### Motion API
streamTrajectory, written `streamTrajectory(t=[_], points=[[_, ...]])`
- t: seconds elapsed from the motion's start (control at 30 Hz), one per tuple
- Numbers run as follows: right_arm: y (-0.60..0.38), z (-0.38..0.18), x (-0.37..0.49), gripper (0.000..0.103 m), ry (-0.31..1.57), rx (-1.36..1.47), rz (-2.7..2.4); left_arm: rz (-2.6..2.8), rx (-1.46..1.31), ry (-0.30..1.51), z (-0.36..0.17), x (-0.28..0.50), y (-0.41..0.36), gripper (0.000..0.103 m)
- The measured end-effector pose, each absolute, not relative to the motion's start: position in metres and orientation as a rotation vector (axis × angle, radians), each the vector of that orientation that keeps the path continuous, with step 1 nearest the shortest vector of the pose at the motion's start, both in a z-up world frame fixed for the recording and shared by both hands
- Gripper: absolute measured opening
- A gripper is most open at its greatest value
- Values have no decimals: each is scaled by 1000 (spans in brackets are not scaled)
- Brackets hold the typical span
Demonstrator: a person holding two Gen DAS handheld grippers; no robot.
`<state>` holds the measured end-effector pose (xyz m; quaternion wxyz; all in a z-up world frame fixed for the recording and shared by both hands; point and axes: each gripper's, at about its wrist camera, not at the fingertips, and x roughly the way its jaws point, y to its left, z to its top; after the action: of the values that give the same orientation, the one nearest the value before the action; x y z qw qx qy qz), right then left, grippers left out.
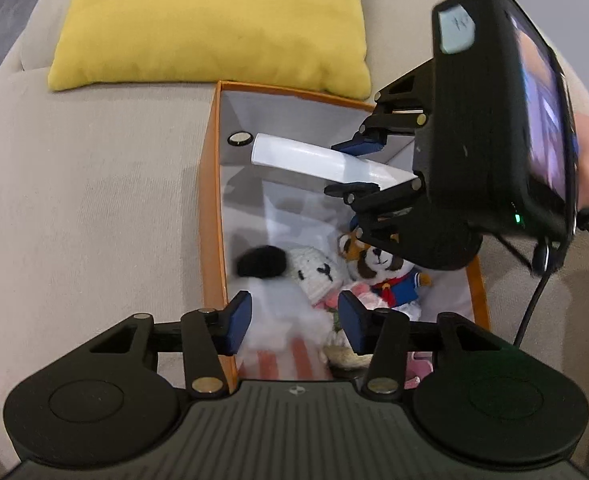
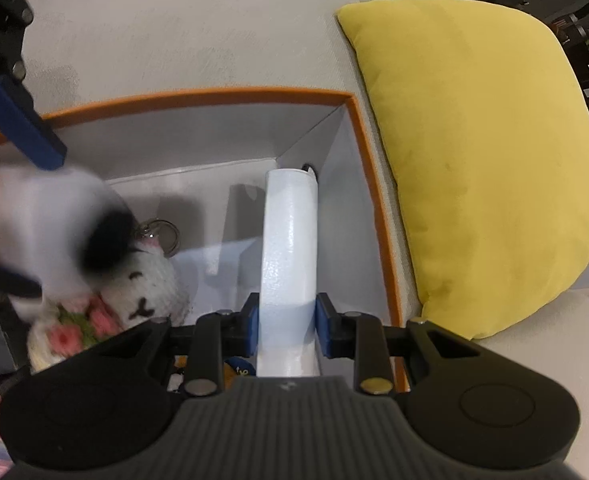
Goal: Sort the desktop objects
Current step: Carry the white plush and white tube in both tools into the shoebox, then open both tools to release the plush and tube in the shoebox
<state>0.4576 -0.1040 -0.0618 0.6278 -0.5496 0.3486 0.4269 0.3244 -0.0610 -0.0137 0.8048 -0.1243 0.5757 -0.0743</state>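
the right claw [image 2: 286,330] is clamped on a white tube [image 2: 290,248], held over the upper part of the orange-rimmed box [image 1: 210,200]. the left claw [image 1: 294,322] stands partly open over the box's lower end, a blurred white and black plush [image 1: 270,276] loose beneath it, beside a white knitted toy [image 1: 318,276] and a sailor bear [image 1: 390,276].

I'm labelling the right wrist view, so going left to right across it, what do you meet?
White knitted toy → white tube held in the right gripper → orange edge of the box → yellow cushion.
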Motion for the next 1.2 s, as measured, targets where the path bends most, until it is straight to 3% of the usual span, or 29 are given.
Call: streamTrajectory(t=[0.53, 0.87, 1.2], points=[[-103, -91, 476, 30, 763, -1299, 991, -167, -175, 1212, 9, 326, -64, 56], [-110, -62, 469, 32, 777, -1215, 962, -200, -131, 1185, 18, 310, -65, 56], [-108, -15, 413, 32, 947, -896, 1170, -205, -95, 1127, 24, 284, -47, 56]])
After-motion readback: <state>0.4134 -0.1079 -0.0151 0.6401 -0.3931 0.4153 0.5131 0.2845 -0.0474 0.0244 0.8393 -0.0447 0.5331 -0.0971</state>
